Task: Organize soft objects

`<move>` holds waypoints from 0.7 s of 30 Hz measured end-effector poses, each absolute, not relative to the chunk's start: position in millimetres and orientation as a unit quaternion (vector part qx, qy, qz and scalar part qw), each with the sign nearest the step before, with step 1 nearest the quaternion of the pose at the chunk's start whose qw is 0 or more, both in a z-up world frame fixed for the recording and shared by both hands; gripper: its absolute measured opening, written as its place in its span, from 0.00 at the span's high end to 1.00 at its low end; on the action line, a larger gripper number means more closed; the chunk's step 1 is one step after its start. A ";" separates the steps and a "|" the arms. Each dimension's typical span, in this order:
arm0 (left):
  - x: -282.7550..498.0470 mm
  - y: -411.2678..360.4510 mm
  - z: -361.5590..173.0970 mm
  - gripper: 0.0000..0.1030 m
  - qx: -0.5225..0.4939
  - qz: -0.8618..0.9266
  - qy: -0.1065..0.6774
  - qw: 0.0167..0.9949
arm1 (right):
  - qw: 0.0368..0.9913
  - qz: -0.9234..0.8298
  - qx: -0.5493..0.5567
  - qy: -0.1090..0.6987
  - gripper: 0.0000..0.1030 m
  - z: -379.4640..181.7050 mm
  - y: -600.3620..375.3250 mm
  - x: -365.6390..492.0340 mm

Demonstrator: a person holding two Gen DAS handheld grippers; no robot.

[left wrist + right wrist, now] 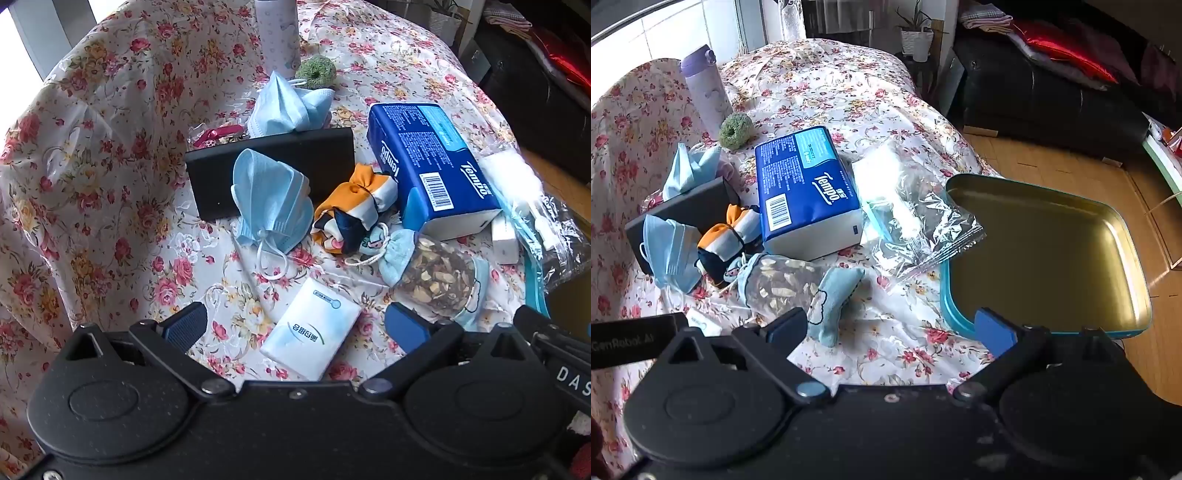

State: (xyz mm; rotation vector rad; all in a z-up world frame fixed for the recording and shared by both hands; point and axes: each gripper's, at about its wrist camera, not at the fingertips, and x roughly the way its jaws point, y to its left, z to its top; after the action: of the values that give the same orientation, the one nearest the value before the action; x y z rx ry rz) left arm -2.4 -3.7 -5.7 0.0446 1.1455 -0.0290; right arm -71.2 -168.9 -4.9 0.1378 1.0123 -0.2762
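My left gripper [295, 326] is open, its fingers on either side of a small white tissue pack [312, 334] on the floral cloth. Ahead lie a blue face mask [271, 205], a second mask [288, 107] behind a black box [280, 151], an orange-and-navy cloth bundle [354, 206], a blue sachet pouch of dried bits [432, 280] and a blue Tempo tissue pack [428, 162]. My right gripper [892, 326] is open and empty, near the pouch [798, 284] and beside an open tin [1049, 258]. The Tempo pack [805, 188] and mask [670, 251] also show there.
A lilac bottle [703, 88] and a green scrunchie [735, 131] stand at the back. Clear plastic bags [912, 214] lie between the Tempo pack and the tin. The tin overhangs the table's right edge, with wooden floor and a black sofa [1034, 92] beyond.
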 end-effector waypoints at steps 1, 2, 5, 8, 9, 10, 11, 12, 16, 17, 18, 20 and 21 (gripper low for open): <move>-3.0 -4.1 -6.4 0.04 0.021 -0.014 0.542 0.840 | 0.863 -0.132 0.066 0.483 0.05 -4.0 -168.5 -71.2; -2.2 -3.8 -5.7 0.04 0.021 -0.014 0.542 0.840 | 0.863 -0.132 0.066 0.483 0.05 -4.6 -168.7 -71.3; -1.9 -3.6 -3.7 0.04 0.021 -0.015 0.543 0.839 | 0.863 -0.132 0.065 0.483 0.05 -4.8 -168.5 -71.2; -1.9 -3.7 -3.3 0.04 0.021 -0.015 0.543 0.839 | 0.863 -0.132 0.065 0.483 0.05 -4.3 -168.3 -71.0; -2.0 -3.7 -3.3 0.04 0.021 -0.015 0.543 0.840 | 0.863 -0.132 0.065 0.483 0.05 -4.3 -168.4 -71.0; -1.9 -3.6 -3.2 0.04 0.021 -0.015 0.543 0.839 | 0.863 -0.132 0.065 0.483 0.05 -4.3 -168.4 -71.1; -1.9 -3.7 -3.2 0.04 0.021 -0.015 0.543 0.839 | 0.863 -0.132 0.065 0.483 0.05 -4.0 -168.3 -71.0; -1.9 -3.7 -3.2 0.04 0.021 -0.015 0.543 0.840 | 0.863 -0.132 0.065 0.483 0.05 -3.9 -168.2 -71.0; -1.8 -4.4 -2.6 0.04 0.021 -0.015 0.543 0.839 | 0.863 -0.132 0.065 0.483 0.05 -3.6 -168.3 -71.1; -1.8 -3.7 -2.6 0.04 0.021 -0.015 0.543 0.839 | 0.863 -0.132 0.065 0.483 0.05 -3.3 -168.3 -71.1; -1.9 -4.1 -2.5 0.04 0.021 -0.015 0.543 0.839 | 0.863 -0.132 0.065 0.483 0.05 -4.2 -168.5 -71.1; -1.8 -4.1 -2.6 0.04 0.021 -0.016 0.543 0.839 | 0.863 -0.132 0.064 0.483 0.05 -3.6 -168.2 -71.0; -1.8 -3.9 -2.1 0.04 0.021 -0.016 0.543 0.839 | 0.863 -0.132 0.064 0.483 0.05 -4.7 -168.3 -71.1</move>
State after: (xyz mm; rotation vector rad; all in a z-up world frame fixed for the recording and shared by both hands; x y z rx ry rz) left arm -1.8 -3.9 -2.1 0.0444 1.1482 -0.0337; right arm -71.1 -168.3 -4.7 0.1341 1.0133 -0.2765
